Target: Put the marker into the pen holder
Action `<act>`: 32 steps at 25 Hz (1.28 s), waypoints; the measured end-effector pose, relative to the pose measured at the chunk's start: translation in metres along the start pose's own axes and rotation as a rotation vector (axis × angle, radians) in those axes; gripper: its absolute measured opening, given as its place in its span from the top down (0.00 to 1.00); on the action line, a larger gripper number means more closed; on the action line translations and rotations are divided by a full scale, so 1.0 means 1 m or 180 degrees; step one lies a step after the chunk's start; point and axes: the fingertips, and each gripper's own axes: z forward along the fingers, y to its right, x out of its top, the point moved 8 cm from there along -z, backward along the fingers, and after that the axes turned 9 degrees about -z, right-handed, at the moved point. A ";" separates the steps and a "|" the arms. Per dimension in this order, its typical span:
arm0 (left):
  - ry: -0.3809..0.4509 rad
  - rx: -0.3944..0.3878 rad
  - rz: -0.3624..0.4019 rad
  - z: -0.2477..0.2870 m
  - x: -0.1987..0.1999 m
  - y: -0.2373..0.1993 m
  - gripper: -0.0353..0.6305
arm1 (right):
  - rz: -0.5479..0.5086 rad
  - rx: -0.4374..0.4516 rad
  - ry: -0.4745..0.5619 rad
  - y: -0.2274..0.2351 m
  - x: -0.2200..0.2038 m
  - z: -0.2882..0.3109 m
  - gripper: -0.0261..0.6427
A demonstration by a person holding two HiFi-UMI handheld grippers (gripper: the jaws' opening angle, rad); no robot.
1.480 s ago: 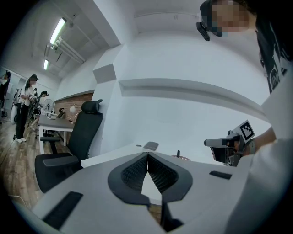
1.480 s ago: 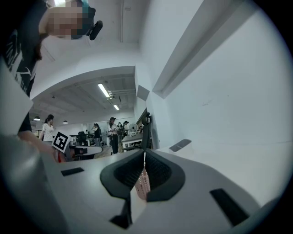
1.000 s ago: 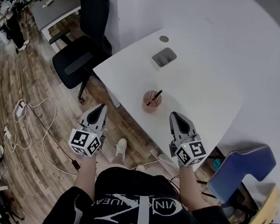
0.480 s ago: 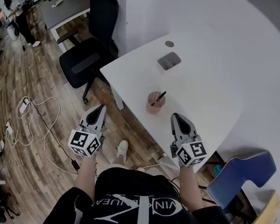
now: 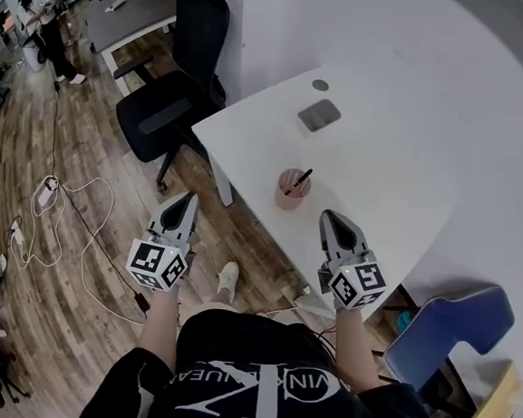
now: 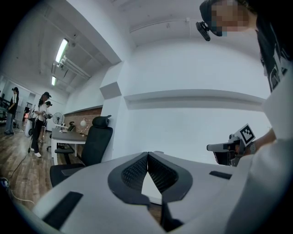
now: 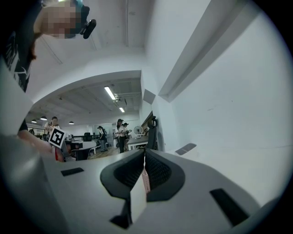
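Observation:
A pink pen holder (image 5: 291, 189) stands near the front edge of the white table (image 5: 374, 168), and a black marker (image 5: 299, 180) leans inside it, its top sticking out. My left gripper (image 5: 188, 197) is held over the floor, left of the table and short of the holder, its jaws shut and empty. My right gripper (image 5: 326, 216) hovers at the table's near edge, a little to the right of the holder and nearer to me, also shut with nothing in it. In the left gripper view the jaws (image 6: 147, 155) meet at their tips, as they do in the right gripper view (image 7: 144, 153).
A flat grey pad (image 5: 319, 115) and a small round disc (image 5: 320, 85) lie farther back on the table. A black office chair (image 5: 166, 104) stands at the table's left, a blue chair (image 5: 447, 324) at lower right. Cables (image 5: 62, 204) trail over the wood floor. A person (image 5: 42, 11) stands far off.
The head view has drifted, so the table and holder sit slightly higher and to the right. Both grippers stay in place, shut.

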 end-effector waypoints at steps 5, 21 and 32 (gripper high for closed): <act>0.0014 0.0012 0.0009 -0.003 0.000 0.000 0.92 | 0.0010 0.0016 0.0004 -0.001 -0.001 0.001 0.92; 0.0017 0.0023 0.0018 -0.003 0.004 0.006 0.92 | 0.0054 0.0028 -0.0018 0.001 -0.002 0.000 0.92; 0.0002 0.0031 0.0016 -0.002 0.001 0.003 0.92 | 0.0104 0.0023 -0.0019 0.001 -0.006 0.004 0.92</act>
